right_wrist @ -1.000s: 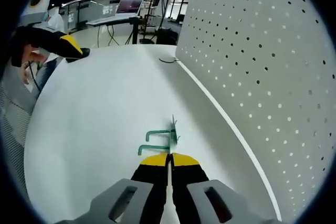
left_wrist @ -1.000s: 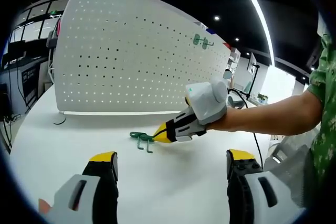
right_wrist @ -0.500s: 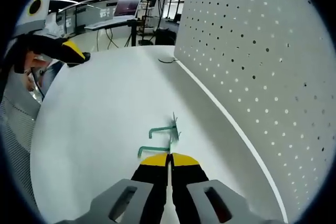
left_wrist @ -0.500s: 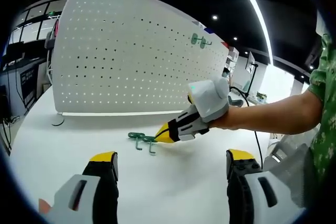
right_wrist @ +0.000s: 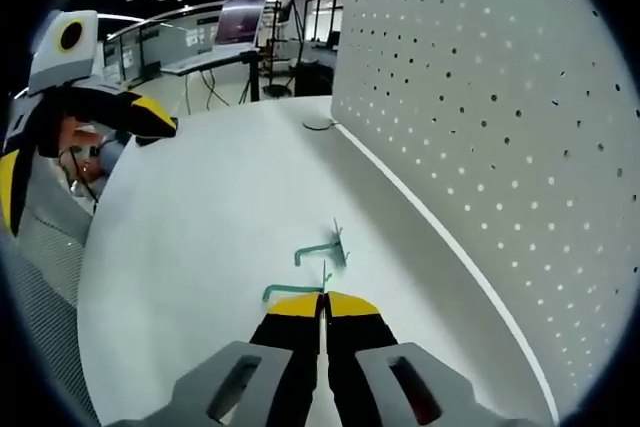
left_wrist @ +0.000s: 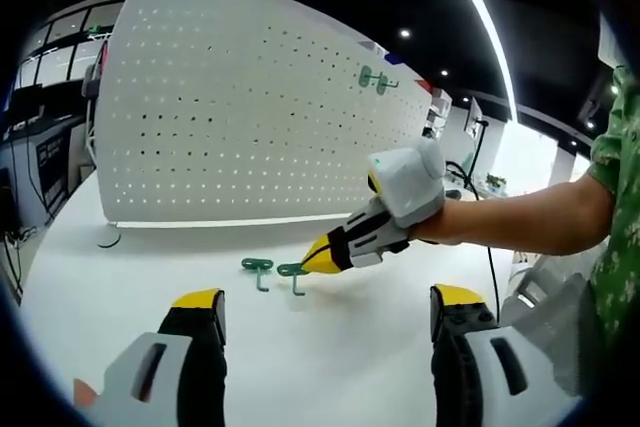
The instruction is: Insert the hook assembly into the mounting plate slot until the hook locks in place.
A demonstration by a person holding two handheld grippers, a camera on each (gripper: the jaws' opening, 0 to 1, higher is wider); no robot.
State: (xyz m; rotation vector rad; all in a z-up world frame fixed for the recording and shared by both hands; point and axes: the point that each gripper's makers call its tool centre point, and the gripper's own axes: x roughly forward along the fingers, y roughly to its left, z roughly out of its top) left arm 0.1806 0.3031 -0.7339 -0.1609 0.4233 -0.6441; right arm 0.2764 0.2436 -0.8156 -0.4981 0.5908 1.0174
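The right tool [right_wrist: 322, 299] is clenching its yellow-tipped jaws together on a green hook [right_wrist: 293, 292], pinching it at its plate end so the hook's arm is sticking out to the left of the tips. In the left gripper view, that tool [left_wrist: 322, 259] is reaching in from the right with the held hook [left_wrist: 293, 272] hanging just above the white bench [left_wrist: 330, 357]. A second green hook [left_wrist: 256, 268] is lying on the bench just beside it, apart from the tool tips. The left tool [left_wrist: 325, 307] is standing released, jaws wide apart and gripping nothing, hovering over the bench. The white perforated mounting plate [left_wrist: 250, 117] is standing upright behind, carrying another green hook [left_wrist: 373, 77] near its upper right.
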